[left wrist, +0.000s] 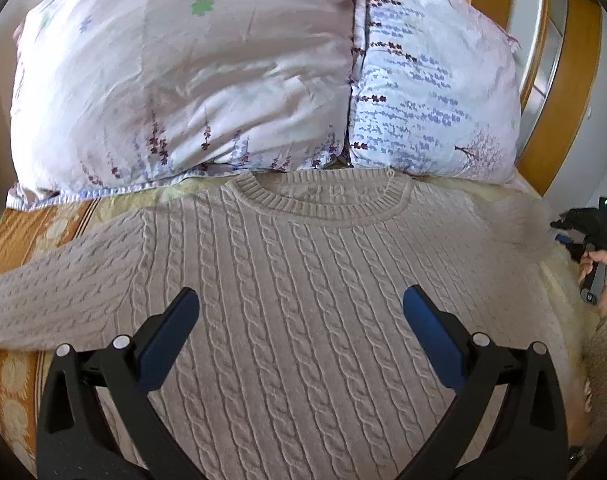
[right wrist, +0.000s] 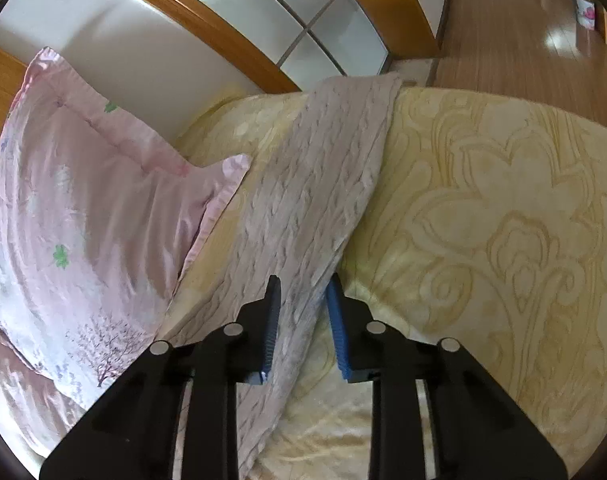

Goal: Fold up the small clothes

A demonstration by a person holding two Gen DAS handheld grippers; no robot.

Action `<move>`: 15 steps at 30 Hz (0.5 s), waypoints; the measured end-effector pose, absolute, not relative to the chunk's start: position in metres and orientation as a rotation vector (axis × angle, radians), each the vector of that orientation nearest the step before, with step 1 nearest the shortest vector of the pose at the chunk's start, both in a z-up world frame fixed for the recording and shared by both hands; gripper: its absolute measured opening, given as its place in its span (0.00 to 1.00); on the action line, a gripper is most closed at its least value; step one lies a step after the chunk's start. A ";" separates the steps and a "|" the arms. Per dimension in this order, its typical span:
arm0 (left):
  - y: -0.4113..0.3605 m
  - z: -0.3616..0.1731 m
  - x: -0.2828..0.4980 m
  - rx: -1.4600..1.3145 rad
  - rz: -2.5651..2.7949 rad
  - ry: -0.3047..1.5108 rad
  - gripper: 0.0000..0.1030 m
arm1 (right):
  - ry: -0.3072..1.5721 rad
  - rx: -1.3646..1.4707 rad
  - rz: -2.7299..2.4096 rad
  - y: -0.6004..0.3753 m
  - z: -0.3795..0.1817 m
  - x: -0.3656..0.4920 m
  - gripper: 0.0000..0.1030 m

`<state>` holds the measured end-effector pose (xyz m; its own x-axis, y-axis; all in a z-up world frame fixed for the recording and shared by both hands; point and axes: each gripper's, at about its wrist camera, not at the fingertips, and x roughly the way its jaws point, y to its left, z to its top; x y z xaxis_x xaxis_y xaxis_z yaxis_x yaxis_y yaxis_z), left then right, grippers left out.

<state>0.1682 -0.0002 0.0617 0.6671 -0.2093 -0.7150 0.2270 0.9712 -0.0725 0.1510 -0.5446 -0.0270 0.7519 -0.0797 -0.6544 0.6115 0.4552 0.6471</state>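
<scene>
Left wrist view shows the pale cable-knit sweater (left wrist: 303, 280) spread flat on the bed under the left gripper (left wrist: 301, 308), fingers wide apart, while the right gripper (right wrist: 303, 320) clamps its sleeve (right wrist: 323, 184), seemingly for folding inward next.

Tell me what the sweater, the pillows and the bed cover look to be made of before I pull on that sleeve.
The sweater looks like a soft cable knit, wool or acrylic: raised rope-like columns, ribbed collar, matte pale beige. The pillows seem satin-like or smooth polyester: glossy sheen, sharp creases, printed flowers. The bed cover looks like plush or jacquard fabric with a raised cream floral pattern; the fibre cannot be told.
</scene>
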 end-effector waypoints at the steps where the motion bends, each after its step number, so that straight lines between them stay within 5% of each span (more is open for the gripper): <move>1: -0.003 0.061 0.170 0.046 -0.237 0.799 0.98 | 0.593 1.012 -0.468 -0.546 -0.027 0.151 0.20; 3: -0.007 0.060 0.172 0.073 -0.226 0.795 0.98 | 0.594 1.003 -0.479 -0.546 -0.028 0.153 0.10; 15: 0.009 0.054 0.189 -0.161 -0.341 0.863 0.98 | 0.426 0.724 -0.324 -0.494 0.047 0.152 0.08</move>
<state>0.1889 0.0092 0.0538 0.6002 -0.3575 -0.7155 0.2285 0.9339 -0.2750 0.1519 -0.4940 0.0470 0.8662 -0.1376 -0.4804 0.4259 0.7063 0.5655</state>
